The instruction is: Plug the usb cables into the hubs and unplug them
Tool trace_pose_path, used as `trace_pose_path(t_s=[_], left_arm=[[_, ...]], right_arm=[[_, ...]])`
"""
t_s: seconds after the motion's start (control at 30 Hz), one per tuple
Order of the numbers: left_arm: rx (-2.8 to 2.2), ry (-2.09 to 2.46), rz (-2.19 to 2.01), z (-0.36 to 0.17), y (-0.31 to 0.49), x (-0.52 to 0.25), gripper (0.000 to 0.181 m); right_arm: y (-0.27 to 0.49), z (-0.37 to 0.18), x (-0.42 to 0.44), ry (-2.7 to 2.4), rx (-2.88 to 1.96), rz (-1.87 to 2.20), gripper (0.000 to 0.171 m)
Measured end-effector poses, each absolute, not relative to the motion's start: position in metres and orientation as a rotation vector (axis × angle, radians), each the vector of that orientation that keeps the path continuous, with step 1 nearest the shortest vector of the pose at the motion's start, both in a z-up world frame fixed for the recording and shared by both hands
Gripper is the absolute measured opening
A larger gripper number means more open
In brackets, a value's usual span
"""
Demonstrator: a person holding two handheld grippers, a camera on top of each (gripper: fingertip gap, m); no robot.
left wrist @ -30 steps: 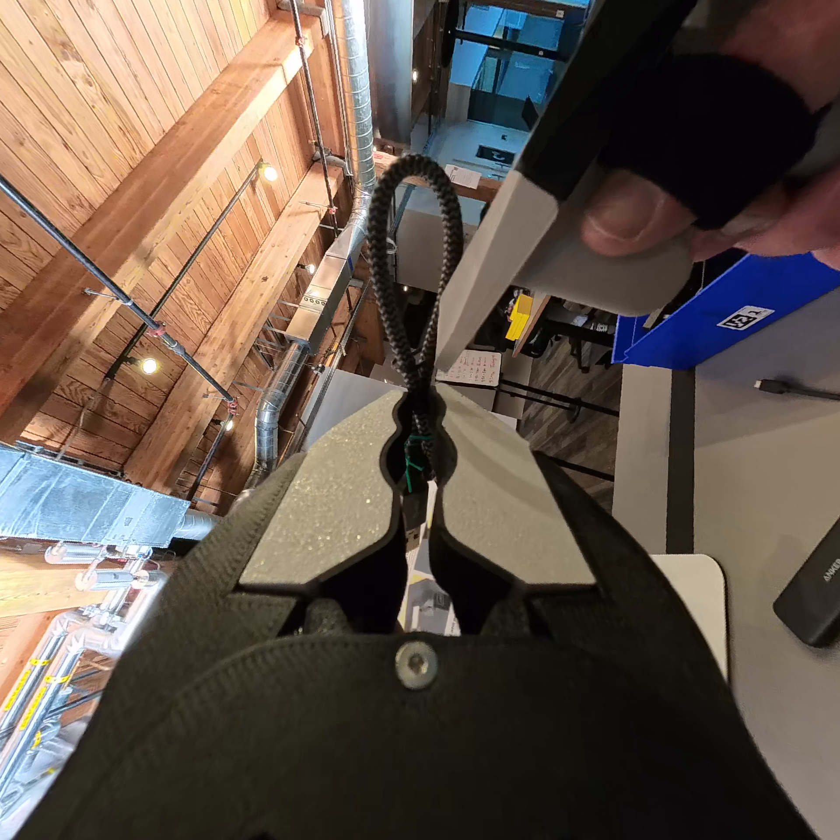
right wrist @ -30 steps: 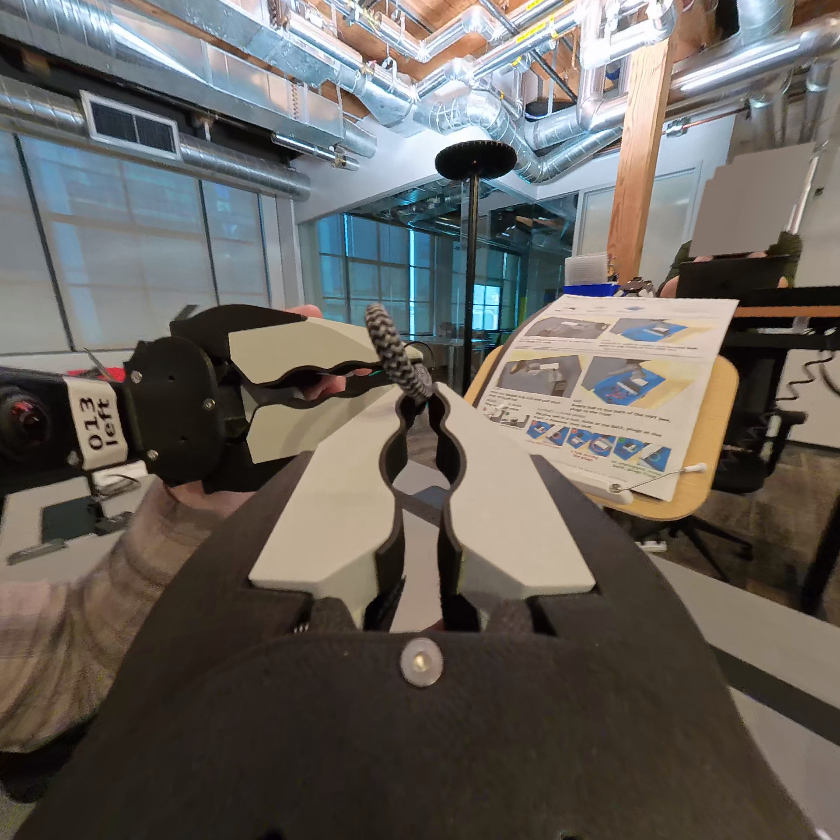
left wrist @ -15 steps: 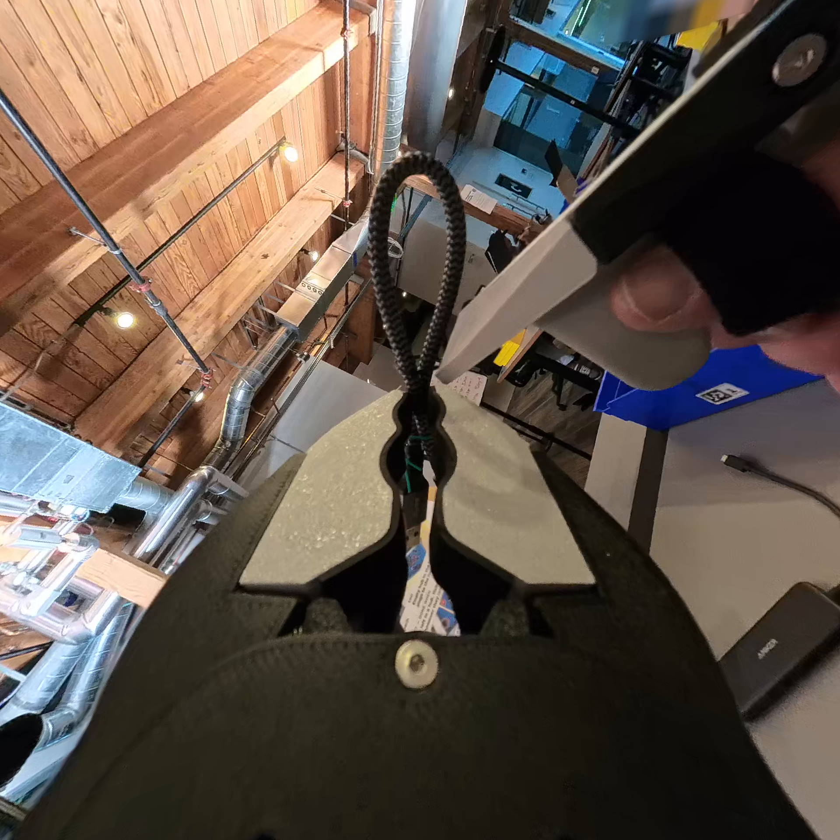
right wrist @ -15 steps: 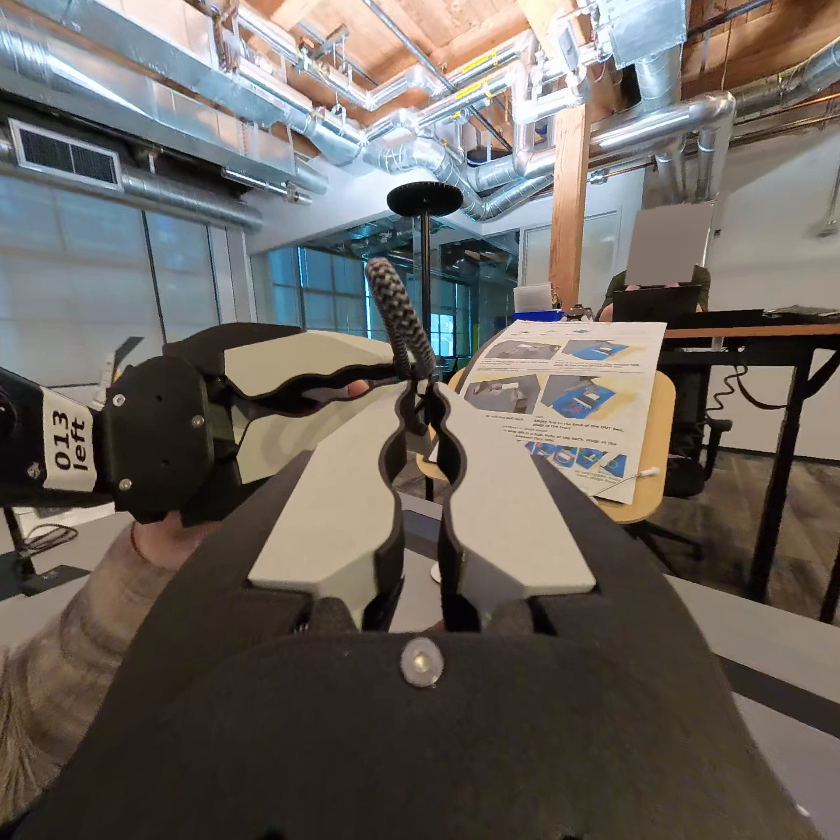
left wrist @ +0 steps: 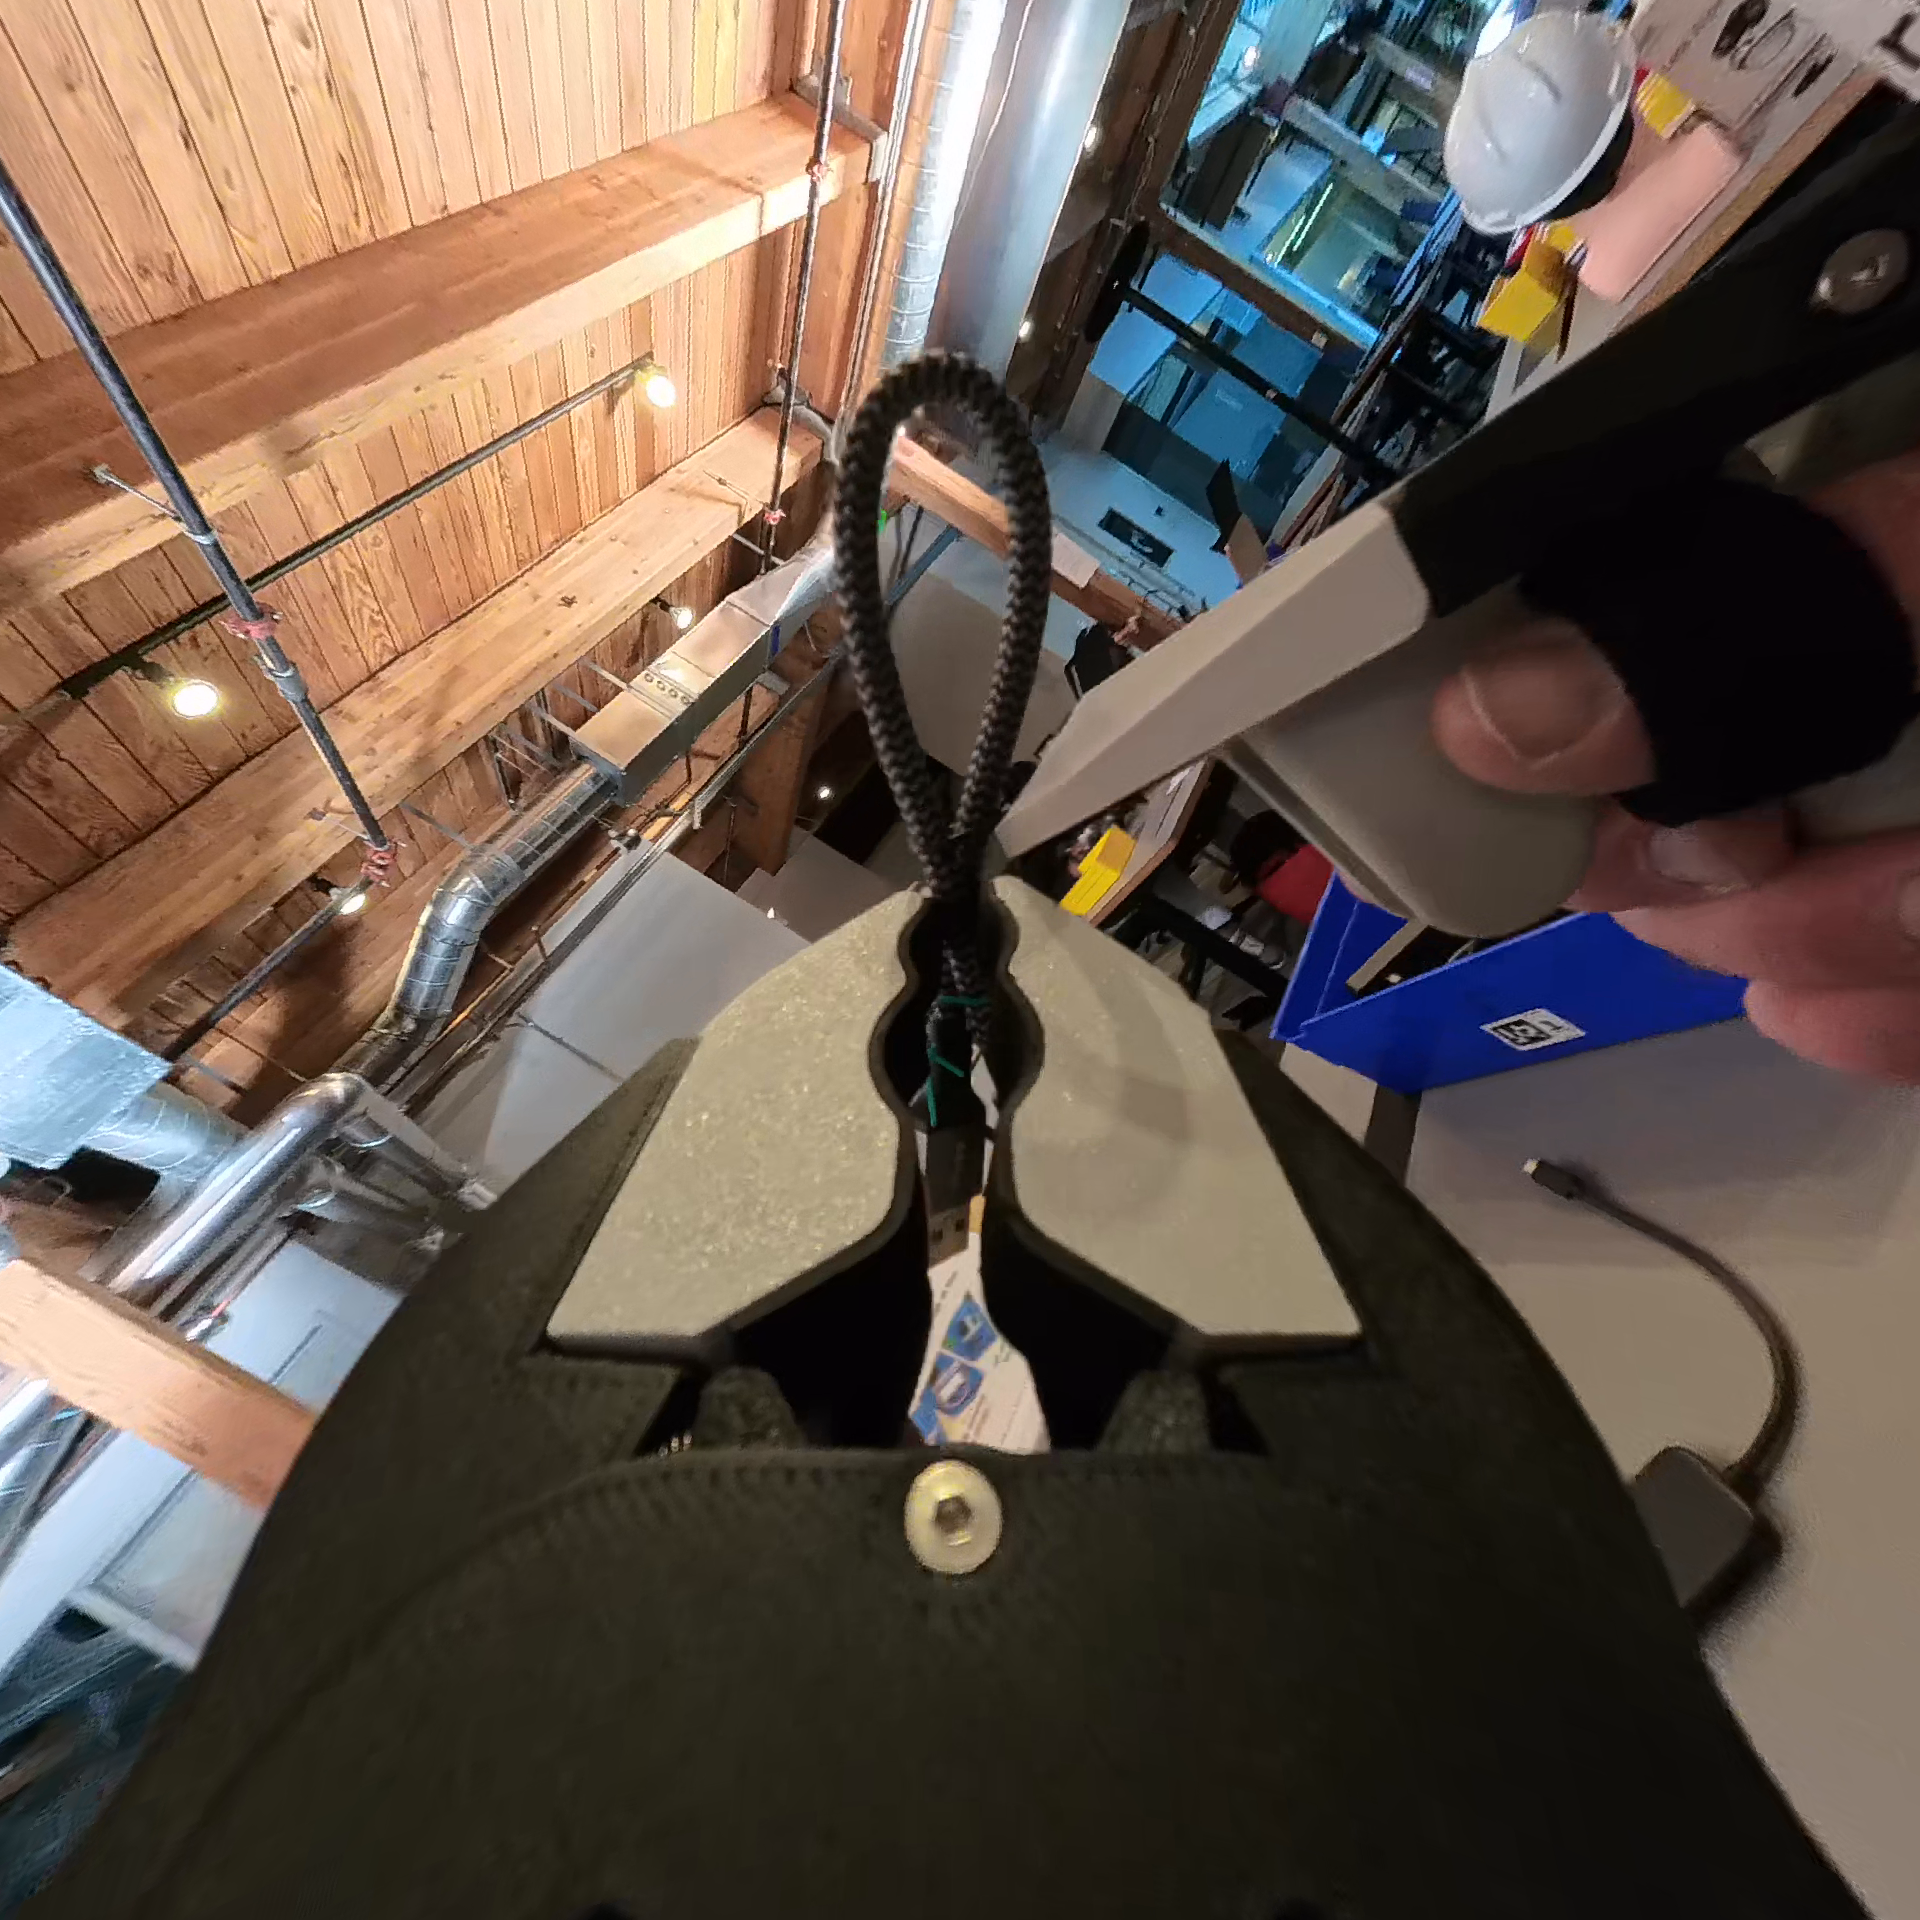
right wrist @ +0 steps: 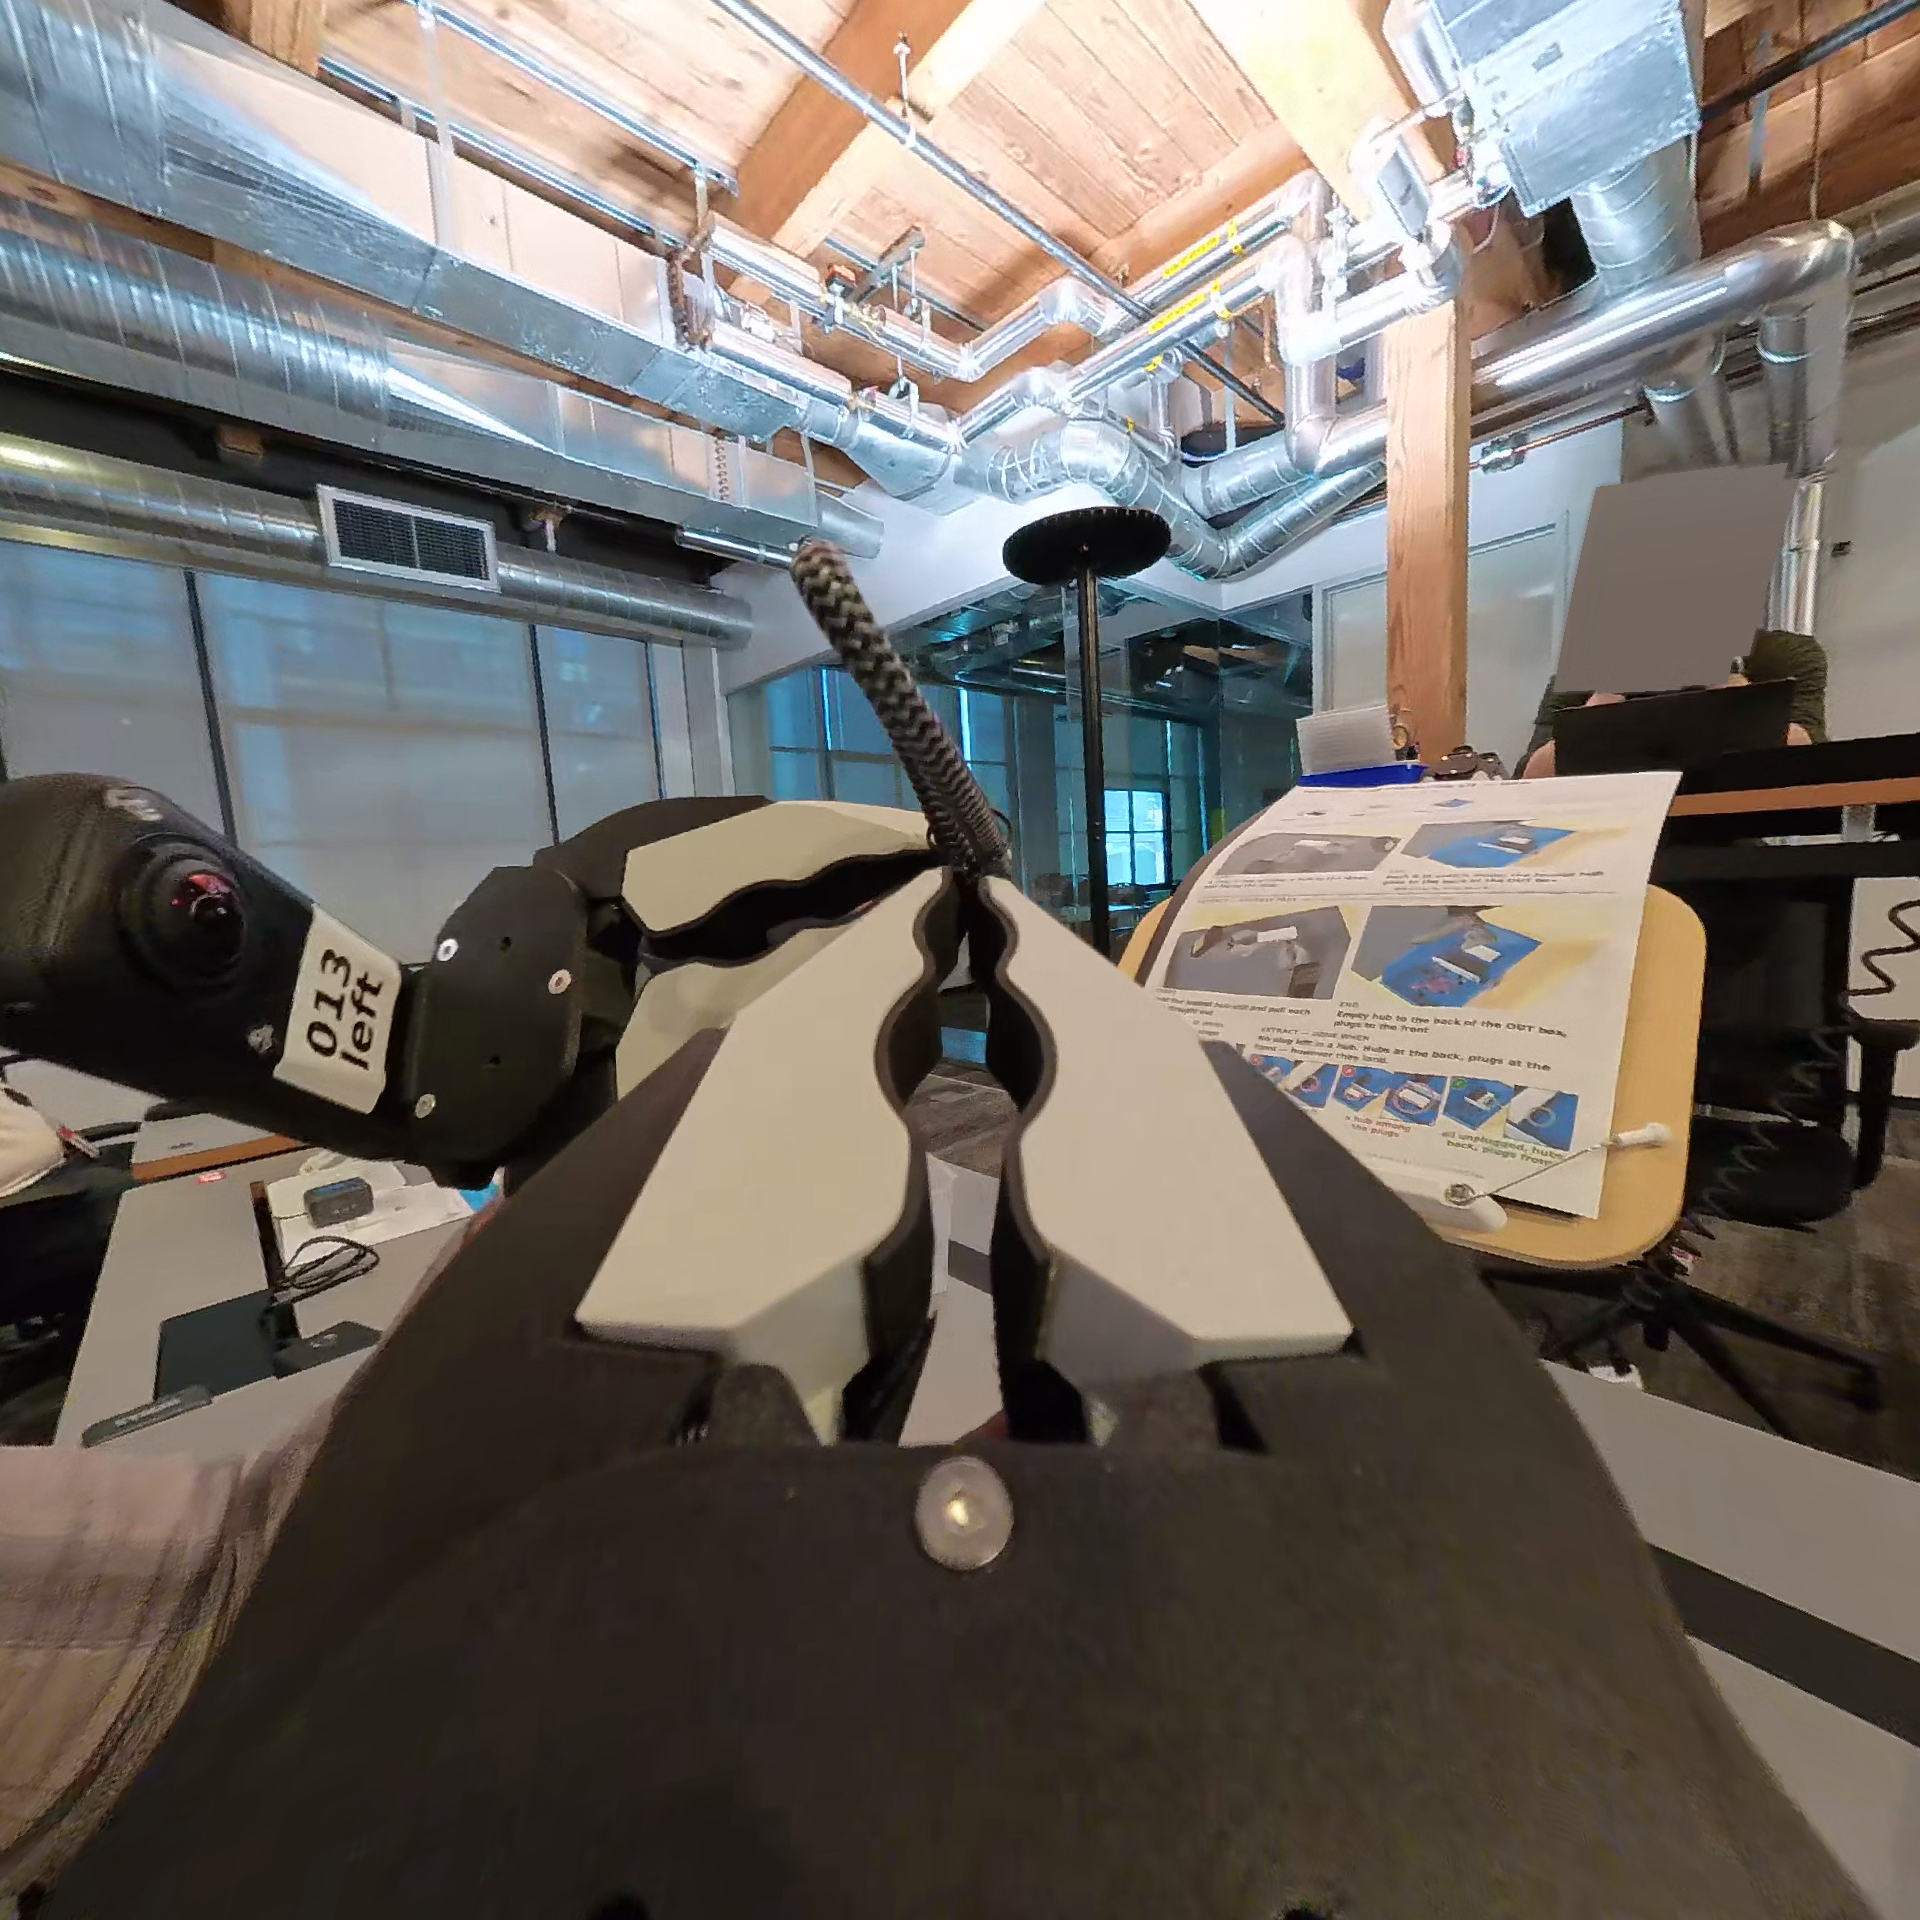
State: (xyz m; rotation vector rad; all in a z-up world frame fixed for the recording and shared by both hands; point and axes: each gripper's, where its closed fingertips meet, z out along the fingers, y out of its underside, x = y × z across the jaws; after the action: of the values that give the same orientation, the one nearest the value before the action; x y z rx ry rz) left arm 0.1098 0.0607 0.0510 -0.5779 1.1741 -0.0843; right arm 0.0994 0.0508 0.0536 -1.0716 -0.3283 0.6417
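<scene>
My left gripper (left wrist: 961,899) is shut on a folded black braided usb cable (left wrist: 862,582). The cable's loop stands out past the tips. A green tie (left wrist: 951,1039) binds the strands, and the usb plug (left wrist: 956,1195) hangs back between the fingers. My right gripper (right wrist: 971,883) is shut, with its tips at the foot of the cable (right wrist: 883,686), right beside the left gripper's fingers (right wrist: 748,862). I see nothing between its pads. In the left wrist view its finger (left wrist: 1247,665) comes in from the right and touches the right strand.
A dark hub (left wrist: 1704,1527) with a thin cable (left wrist: 1745,1320) lies on the grey table (left wrist: 1662,1195) at the right. A blue bin (left wrist: 1507,1018) stands behind it. An instruction sheet (right wrist: 1434,966) leans on a chair to the right, and a black pole (right wrist: 1086,727) stands behind. The grippers are tip to tip, or close to it.
Both grippers have tilted upward together with the cable. The left gripper keeps the same hold. The right gripper's tips have come fully together at the cable's foot.
</scene>
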Motion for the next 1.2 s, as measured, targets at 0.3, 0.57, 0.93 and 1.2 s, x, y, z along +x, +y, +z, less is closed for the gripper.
trace_pose_path(t_s=[0.3, 0.57, 0.93, 1.2], left_arm=[[-0.634, 1.163, -0.204, 0.049, 0.058, 0.115, 0.006], [-0.732, 1.154, -0.436, 0.044, 0.056, 0.124, 0.006], [-0.753, 1.12, -0.496, 0.046, 0.056, 0.123, 0.007], [-0.759, 1.138, -0.588, 0.048, 0.047, 0.124, 0.007]], right_arm=[[0.051, 0.054, 0.104, -0.322, -1.071, 0.559, 0.0], [0.054, 0.055, 0.112, -0.274, -1.0, 0.511, 0.0], [0.048, 0.066, 0.108, -0.293, -0.953, 0.482, 0.0], [0.04, 0.076, 0.107, -0.315, -0.925, 0.473, 0.0]])
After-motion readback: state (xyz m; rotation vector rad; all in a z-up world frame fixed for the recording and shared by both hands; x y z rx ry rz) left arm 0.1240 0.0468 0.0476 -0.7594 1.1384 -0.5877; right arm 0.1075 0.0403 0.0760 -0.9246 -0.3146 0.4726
